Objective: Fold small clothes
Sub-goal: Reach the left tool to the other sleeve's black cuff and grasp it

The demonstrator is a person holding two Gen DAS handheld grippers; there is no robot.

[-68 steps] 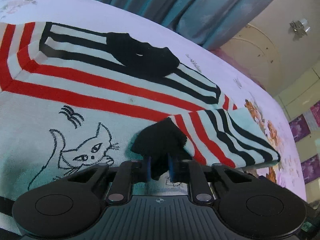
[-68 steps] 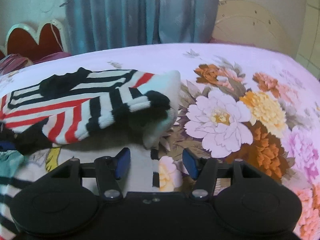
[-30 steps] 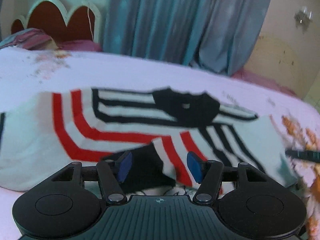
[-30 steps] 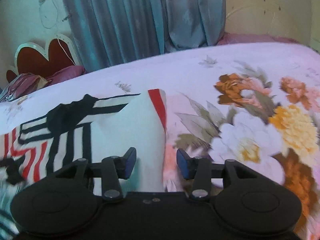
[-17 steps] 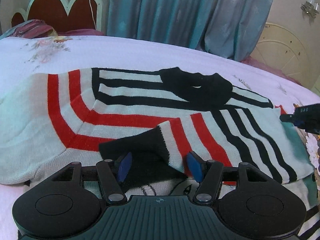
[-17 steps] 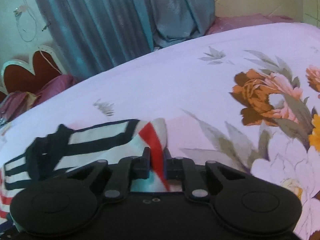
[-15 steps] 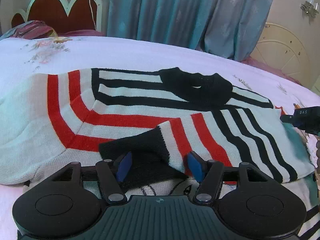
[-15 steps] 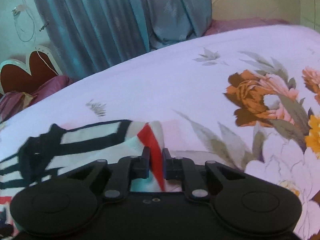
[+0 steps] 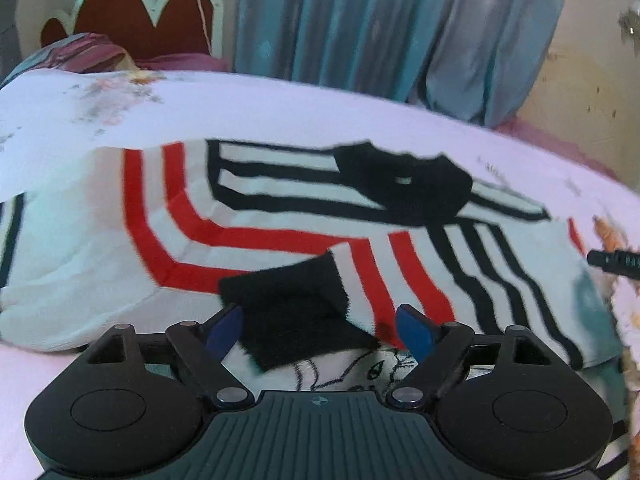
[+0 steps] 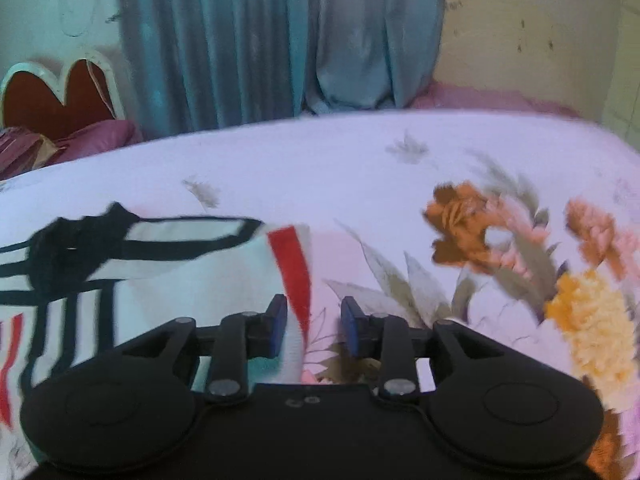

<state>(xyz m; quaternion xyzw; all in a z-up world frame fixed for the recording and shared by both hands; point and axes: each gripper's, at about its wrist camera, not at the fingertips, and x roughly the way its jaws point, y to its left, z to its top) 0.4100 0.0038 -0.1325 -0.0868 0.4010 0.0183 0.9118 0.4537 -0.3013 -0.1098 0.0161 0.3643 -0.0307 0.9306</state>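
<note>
A white knit sweater [image 9: 280, 216] with red and black stripes and a black collar [image 9: 404, 188] lies on the bed. One sleeve is folded across its front, its black cuff [image 9: 292, 312] lying between the fingers of my open left gripper [image 9: 320, 330], which holds nothing. In the right wrist view the sweater's right edge [image 10: 288, 272] with a red stripe lies between the jaws of my right gripper [image 10: 314, 330], which stands open around it. The right gripper's tip also shows at the far right of the left wrist view [image 9: 612, 262].
The bed has a pale sheet with large orange and yellow flowers [image 10: 520, 248] to the right. A scalloped red headboard [image 9: 132, 20] with pillows and blue curtains [image 9: 360, 24] stand behind. A cat drawing [image 9: 360, 368] shows on the sweater front near my left gripper.
The right gripper, shut on the sweater's right edge half a second ago, has opened and let it go. The left gripper stays open over the black cuff.
</note>
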